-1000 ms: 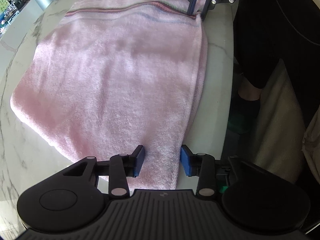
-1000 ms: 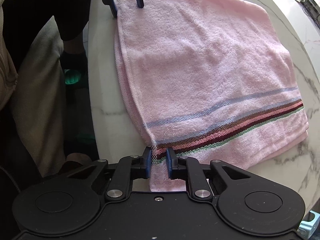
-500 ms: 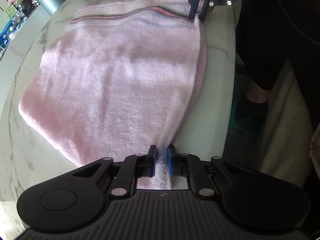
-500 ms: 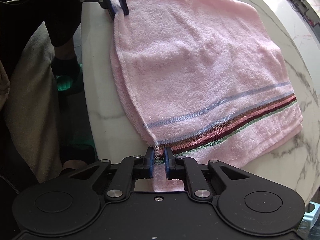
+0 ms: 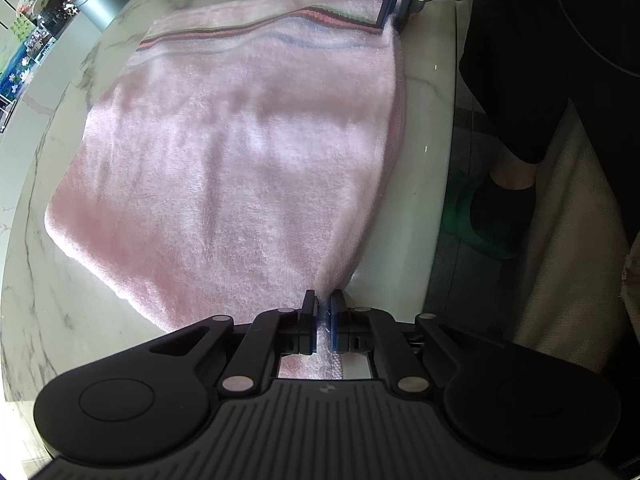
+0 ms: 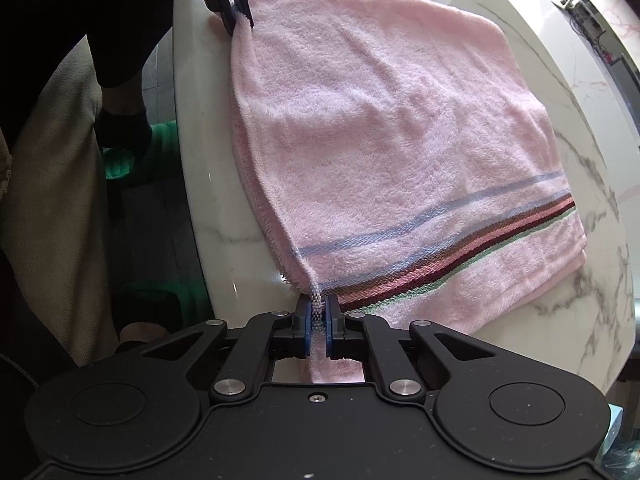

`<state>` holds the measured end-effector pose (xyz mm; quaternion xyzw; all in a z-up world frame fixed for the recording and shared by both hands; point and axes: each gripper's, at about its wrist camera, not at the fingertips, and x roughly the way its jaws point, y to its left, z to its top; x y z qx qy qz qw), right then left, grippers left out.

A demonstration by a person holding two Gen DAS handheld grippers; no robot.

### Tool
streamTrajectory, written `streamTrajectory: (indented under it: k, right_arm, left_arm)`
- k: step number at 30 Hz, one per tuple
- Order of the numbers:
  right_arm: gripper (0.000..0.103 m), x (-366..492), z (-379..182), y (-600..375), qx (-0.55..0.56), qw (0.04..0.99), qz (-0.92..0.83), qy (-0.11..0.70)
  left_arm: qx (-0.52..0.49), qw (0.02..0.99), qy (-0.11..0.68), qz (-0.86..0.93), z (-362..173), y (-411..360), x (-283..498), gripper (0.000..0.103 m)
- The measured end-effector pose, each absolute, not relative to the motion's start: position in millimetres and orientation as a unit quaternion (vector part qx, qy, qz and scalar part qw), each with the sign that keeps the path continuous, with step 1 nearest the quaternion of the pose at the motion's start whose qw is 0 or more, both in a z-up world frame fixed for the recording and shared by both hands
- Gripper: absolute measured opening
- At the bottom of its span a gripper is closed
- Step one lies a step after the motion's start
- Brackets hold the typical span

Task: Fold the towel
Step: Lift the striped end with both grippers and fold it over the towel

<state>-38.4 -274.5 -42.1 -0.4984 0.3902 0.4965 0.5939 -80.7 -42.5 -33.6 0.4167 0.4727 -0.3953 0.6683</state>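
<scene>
The left hand-held gripper is clenched on a plain corner of the towel, terry bunched between its blue pads. The right hand-held gripper grasps the striped corner on the same near edge, the stripes puckered where they enter the pinch. Beyond both, the towel lies on the marble bench, apparently already doubled, since a second layer shows along the near edge; how many layers each pinch holds is hard to tell.

It should handle as soft, limp and light: it will sag between the two holds and drag on the stone rather than slide as a sheet. Thick pile gives good friction, so slipping seems unlikely. Corners are the right holds; keeping them taut and level should carry the edge across cleanly. At the far side sits a grey bin.
</scene>
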Motion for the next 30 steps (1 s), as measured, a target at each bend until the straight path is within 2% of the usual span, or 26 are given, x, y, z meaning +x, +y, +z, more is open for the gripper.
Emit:
streamTrajectory:
  k: [15,30]
  right_arm:
    - [0.005,-57.1,4.9,-283.8,-0.505,0.599,0.499,0.371]
    - [0.005,-28.1,61.5,-285.3,-0.528,0.615,0.484,0.33]
  left_arm:
    - [0.424,0.673,0.458,-0.396,1.0,-39.2,-88.5,0.005]
    - [0.453,0.694,0.418,-0.372,43.8,-38.1,-57.3,0.005]
